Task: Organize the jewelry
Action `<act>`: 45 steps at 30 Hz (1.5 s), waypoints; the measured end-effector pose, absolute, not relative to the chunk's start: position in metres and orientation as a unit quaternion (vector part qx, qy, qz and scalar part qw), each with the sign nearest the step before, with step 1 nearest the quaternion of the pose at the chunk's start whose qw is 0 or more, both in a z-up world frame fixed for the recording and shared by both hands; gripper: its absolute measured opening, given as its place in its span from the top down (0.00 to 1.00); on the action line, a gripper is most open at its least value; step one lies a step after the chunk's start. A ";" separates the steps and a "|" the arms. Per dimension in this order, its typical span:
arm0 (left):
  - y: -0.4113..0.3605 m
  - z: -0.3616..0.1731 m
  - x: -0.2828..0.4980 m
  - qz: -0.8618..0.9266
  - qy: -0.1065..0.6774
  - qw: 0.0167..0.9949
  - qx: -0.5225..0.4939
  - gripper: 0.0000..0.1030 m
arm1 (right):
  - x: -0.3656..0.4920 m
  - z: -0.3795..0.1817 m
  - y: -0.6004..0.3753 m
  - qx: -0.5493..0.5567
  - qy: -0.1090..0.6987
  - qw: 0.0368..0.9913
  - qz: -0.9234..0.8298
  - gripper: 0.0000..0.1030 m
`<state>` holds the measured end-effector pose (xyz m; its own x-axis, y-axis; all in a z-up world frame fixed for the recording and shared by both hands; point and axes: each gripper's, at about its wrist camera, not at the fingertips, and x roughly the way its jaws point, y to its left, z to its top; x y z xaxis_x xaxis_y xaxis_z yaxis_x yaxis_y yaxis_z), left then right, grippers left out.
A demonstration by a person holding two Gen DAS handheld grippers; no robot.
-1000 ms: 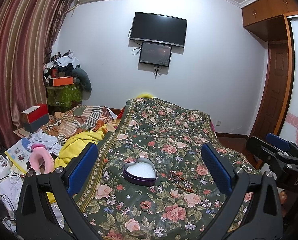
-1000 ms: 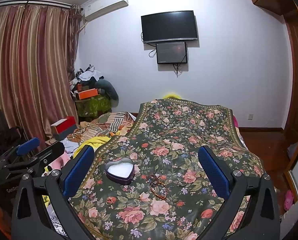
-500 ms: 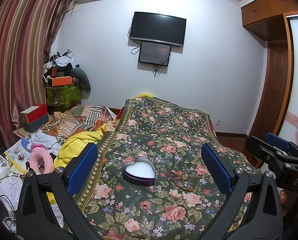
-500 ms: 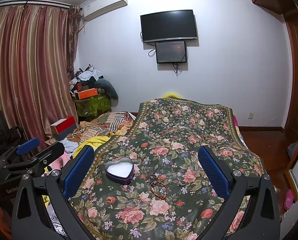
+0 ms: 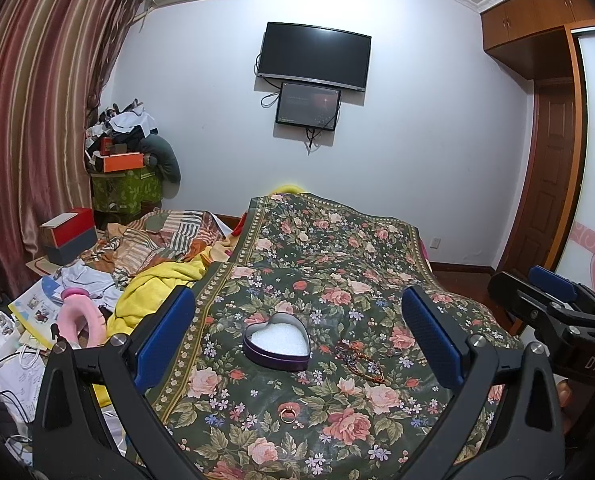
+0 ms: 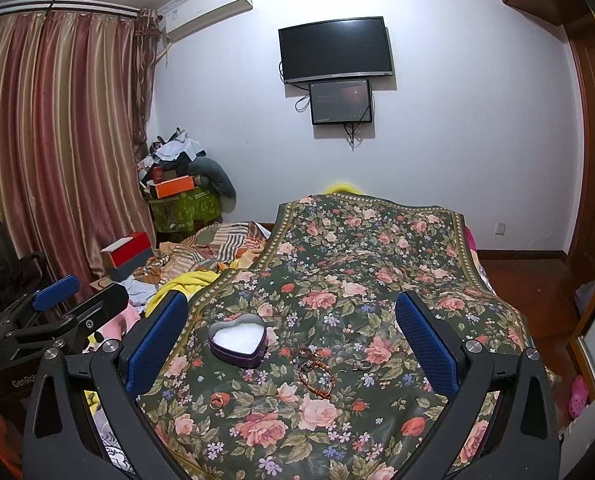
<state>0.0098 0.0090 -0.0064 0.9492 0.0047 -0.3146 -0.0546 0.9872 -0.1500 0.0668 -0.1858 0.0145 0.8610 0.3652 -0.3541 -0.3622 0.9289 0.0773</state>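
A purple heart-shaped box (image 5: 277, 345) with a white lining sits open on the floral bedspread (image 5: 337, 248); it also shows in the right wrist view (image 6: 237, 339). A beaded bracelet (image 5: 361, 362) lies just right of it, also seen in the right wrist view (image 6: 315, 372). A gold ring (image 5: 287, 413) lies nearer me, in front of the box, and shows in the right wrist view (image 6: 216, 400). A small silver ring (image 6: 362, 365) lies right of the bracelet. My left gripper (image 5: 297, 340) and right gripper (image 6: 291, 348) are both open and empty, held above the bed's near end.
Left of the bed lie a yellow blanket (image 5: 157, 284), a striped quilt (image 5: 165, 236), a pink ring-shaped pillow (image 5: 77, 320), papers and cables. A red and grey box (image 5: 69, 236) stands by the curtain. A wooden door (image 5: 545, 184) is at the right.
Both views have shifted very slightly; the box and jewelry have not moved. Both grippers stay open.
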 end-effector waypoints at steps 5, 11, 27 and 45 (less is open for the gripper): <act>0.008 -0.008 0.011 0.014 0.161 0.984 -0.078 0.00 | 0.068 0.013 -0.186 0.005 0.187 0.964 0.188 0.00; 0.006 -0.011 0.015 0.012 0.167 0.983 -0.075 0.00 | 0.073 0.008 -0.186 0.005 0.198 0.962 0.188 0.00; 0.035 -0.065 0.072 0.034 0.288 0.955 -0.057 0.00 | 0.119 -0.047 -0.193 -0.022 0.304 0.939 0.158 0.00; 0.008 -0.173 0.122 -0.029 0.456 0.889 -0.031 0.10 | 0.161 -0.128 -0.206 -0.012 0.438 0.883 0.168 0.19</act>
